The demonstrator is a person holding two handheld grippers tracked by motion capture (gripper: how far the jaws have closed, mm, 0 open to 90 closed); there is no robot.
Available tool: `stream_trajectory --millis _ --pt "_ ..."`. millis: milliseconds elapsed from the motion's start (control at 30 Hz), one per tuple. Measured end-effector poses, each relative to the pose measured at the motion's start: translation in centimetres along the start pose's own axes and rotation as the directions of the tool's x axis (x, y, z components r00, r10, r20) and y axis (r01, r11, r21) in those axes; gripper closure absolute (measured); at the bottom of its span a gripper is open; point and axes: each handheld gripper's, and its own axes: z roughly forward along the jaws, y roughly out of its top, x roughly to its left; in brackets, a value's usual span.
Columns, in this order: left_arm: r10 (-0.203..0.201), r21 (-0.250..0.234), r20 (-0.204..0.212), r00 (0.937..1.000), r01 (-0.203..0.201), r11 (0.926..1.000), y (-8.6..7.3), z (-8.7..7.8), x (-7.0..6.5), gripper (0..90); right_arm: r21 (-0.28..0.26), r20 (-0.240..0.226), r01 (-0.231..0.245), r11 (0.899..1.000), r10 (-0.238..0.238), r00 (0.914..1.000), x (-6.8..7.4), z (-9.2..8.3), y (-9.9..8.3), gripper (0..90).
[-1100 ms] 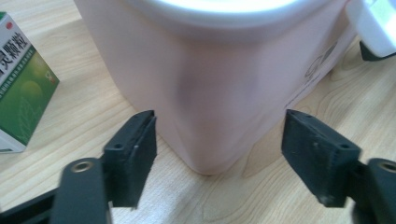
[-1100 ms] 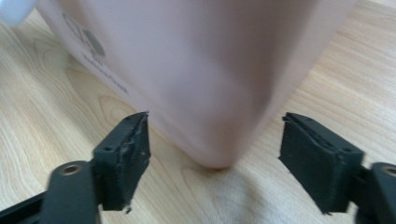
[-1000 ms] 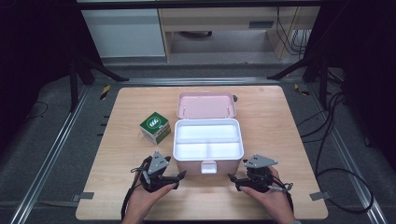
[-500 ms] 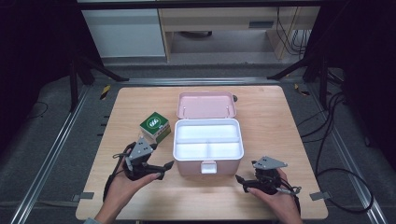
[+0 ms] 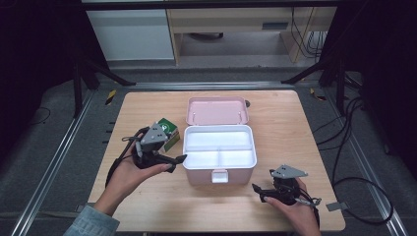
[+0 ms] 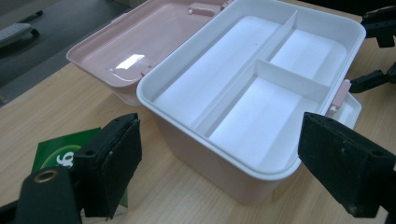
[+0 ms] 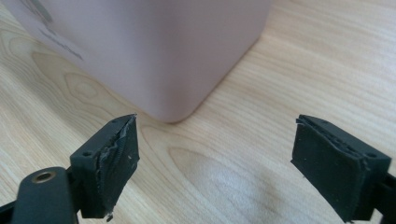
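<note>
Two tools stand spread and empty: the left tool hovers by the green carton, which sits on the table just left of the open pink box. Turn it toward the carton, straddle its sides squarely, and keep the right tool off the box.

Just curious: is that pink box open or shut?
Open: the pink box shows its bare white compartments, with its lid flipped back flat behind it.
</note>
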Motion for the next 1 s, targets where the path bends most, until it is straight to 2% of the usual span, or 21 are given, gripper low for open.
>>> stream_trajectory --millis 33,67,133,200,267,300,333,367,400,433,467,500,533,567,633,733,767,800,833,867,1000 --pt "0.001 0.005 0.02 0.9998 -0.001 1.0 0.6 0.4 0.2 14.5 0.004 0.001 0.005 1.0 -0.005 1.0 0.0 0.1 -0.2 18.0" --pt "0.001 0.005 0.02 0.9998 -0.001 1.0 0.6 0.4 0.2 15.2 0.004 0.001 0.005 1.0 -0.005 1.0 0.0 0.1 -0.2 18.0" --pt "0.035 0.015 0.039 0.9986 -0.035 0.9993 2.0 1.1 0.3 17.9 0.009 0.002 0.003 1.0 -0.003 1.0 0.0 0.1 -0.3 19.0" --pt "0.043 0.024 0.071 0.9966 -0.044 0.9987 2.8 1.6 0.4 19.4 0.013 0.001 0.01 1.0 -0.01 1.0 0.1 0.2 -0.3 19.0" --pt "0.051 0.033 0.085 0.9951 -0.054 0.998 3.2 2.0 0.5 20.3 0.016 0.001 0.008 1.0 -0.008 1.0 0.2 0.3 -0.4 18.9" --pt "0.074 0.061 0.1 0.9922 -0.081 0.9949 3.7 2.8 0.6 24.4 0.02 -0.003 0.009 1.0 -0.009 1.0 0.2 0.4 -0.4 18.5" --pt "0.074 0.061 0.1 0.9922 -0.081 0.9949 3.7 2.8 0.6 24.6 0.021 -0.009 0.011 1.0 -0.011 0.9999 0.2 0.4 -0.5 18.4" --pt "0.091 0.086 0.117 0.9889 -0.102 0.9911 4.2 3.6 0.6 25.5 0.022 -0.012 0.009 1.0 -0.008 0.9999 0.1 0.3 -0.5 18.4" --pt "0.091 0.086 0.117 0.9889 -0.102 0.9911 4.2 3.6 0.6 26.8 0.022 -0.012 0.009 1.0 -0.008 0.9999 0.1 0.3 -0.5 18.4" --pt "0.106 0.097 0.129 0.9859 -0.119 0.9881 4.4 4.0 0.5 26.8 0.022 -0.014 0.008 1.0 -0.008 0.9999 0.1 0.3 -0.6 18.5" --pt "0.121 0.105 0.139 0.9828 -0.137 0.985 4.7 4.4 0.4 31.1 0.021 -0.014 0.007 1.0 -0.006 0.9999 0.0 0.3 -0.7 20.3" --pt "0.14 0.133 0.163 0.9767 -0.163 0.9777 5.1 5.2 0.3 31.7 0.021 -0.015 0.009 1.0 -0.009 0.9998 0.0 0.3 -0.7 21.4" --pt "0.14 0.133 0.163 0.9767 -0.163 0.9777 5.1 5.2 0.3 33.7 0.022 -0.016 0.011 1.0 -0.011 0.9998 0.0 0.3 -0.8 22.2" --pt "0.154 0.144 0.172 0.9729 -0.18 0.9731 5.3 5.6 0.2 33.7 0.022 -0.016 0.011 1.0 -0.011 0.9998 0.0 0.3 -0.8 22.2" --pt "0.181 0.176 0.193 0.9644 -0.215 0.9606 5.6 6.5 0.0 38.9 0.031 -0.019 0.024 0.999 -0.023 0.9995 0.1 0.2 -1.0 25.8" --pt "0.206 0.214 0.228 0.9516 -0.256 0.9429 5.9 7.8 -0.2 41.5 0.032 -0.024 0.028 0.999 -0.027 0.9993 0.2 0.1 -1.1 27.8" --pt "0.214 0.239 0.245 0.9457 -0.273 0.932 6.0 8.6 -0.2 43.9 0.03 -0.025 0.031 0.999 -0.03 0.9992 0.3 0.0 -1.1 29.8" --pt "0.214 0.239 0.245 0.9457 -0.273 0.932 6.0 8.6 -0.2 45.5 0.029 -0.026 0.031 0.999 -0.03 0.9992 0.3 0.0 -1.2 30.6" --pt "0.225 0.263 0.264 0.938 -0.294 0.9187 6.1 9.2 -0.2 48.1 0.028 -0.029 0.031 0.999 -0.03 0.9991 0.4 -0.1 -1.2 31.3" --pt "0.225 0.263 0.264 0.938 -0.294 0.9187 6.1 9.2 -0.2 49.2 0.028 -0.029 0.031 0.999 -0.03 0.9991 0.4 -0.1 -1.2 31.3" --pt "0.248 0.29 0.285 0.9259 -0.33 0.8985 6.6 10.1 -0.3 54.9 0.026 -0.028 0.036 0.999 -0.035 0.999 0.4 -0.2 -1.3 33.7"
